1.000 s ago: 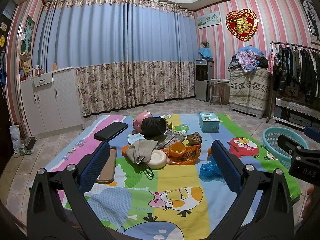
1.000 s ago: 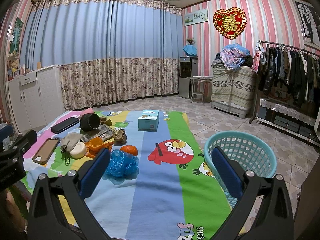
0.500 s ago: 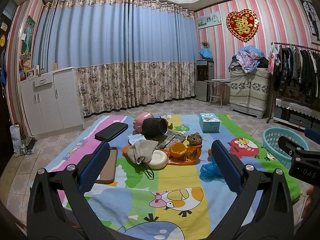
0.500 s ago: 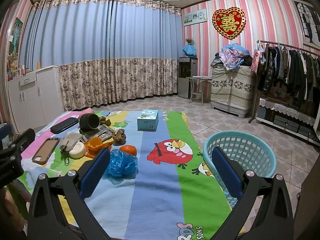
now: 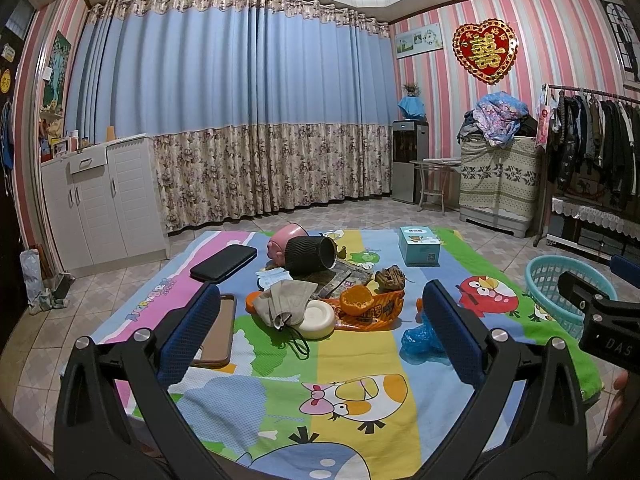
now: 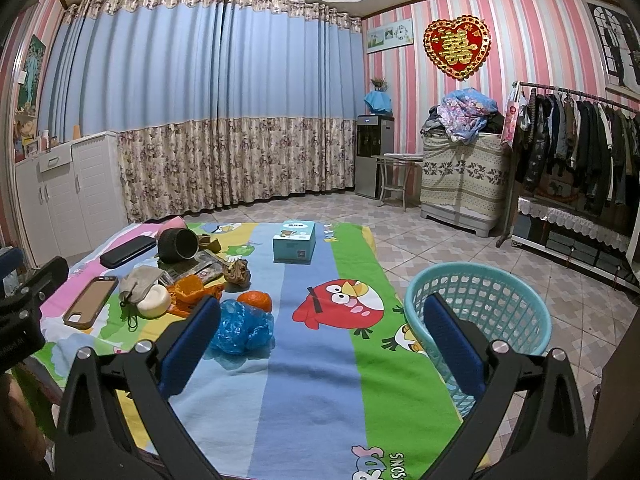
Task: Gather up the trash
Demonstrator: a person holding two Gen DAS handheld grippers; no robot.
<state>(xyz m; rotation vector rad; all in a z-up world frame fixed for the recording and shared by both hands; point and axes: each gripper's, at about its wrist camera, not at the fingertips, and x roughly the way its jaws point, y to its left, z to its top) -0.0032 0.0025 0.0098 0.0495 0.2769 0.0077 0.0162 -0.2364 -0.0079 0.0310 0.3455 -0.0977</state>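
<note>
Comparing the current views with those taken up to one second before shows almost no change: both cameras hold nearly the same framing, every object on the mat keeps its place, and nothing has been lifted, so collection is judged not yet begun. In order of size, the cartoon mat covers the tiled floor and carries all loose items; printed letters reading "SONS" show near its 6 o'clock edge in the right wrist view, and pale lettering on the pink stripe at 9 o'clock in the left wrist view is too distorted to read. The teal basket, the likely receptacle, stands on the tiles touching the mat's right edge, at 4 o'clock from the bird print, and looks empty. The red heart plaque at 1 o'clock on the striped wall bears a gold double-happiness character. The tissue box at 12 o'clock carries a small bear graphic; its text is illegible. The trash cluster lies at 10 o'clock: crumpled blue bag, orange snack wrapper with unreadable print, orange peel, face mask. The left gripper is spread wide and holds nothing, pointing at the cluster. The right gripper is likewise spread wide and unloaded; its body, seen at 3 o'clock in the left wrist view, shows the letters "DAS". The blue bag, nearest both tools, is the probable first target.
</note>
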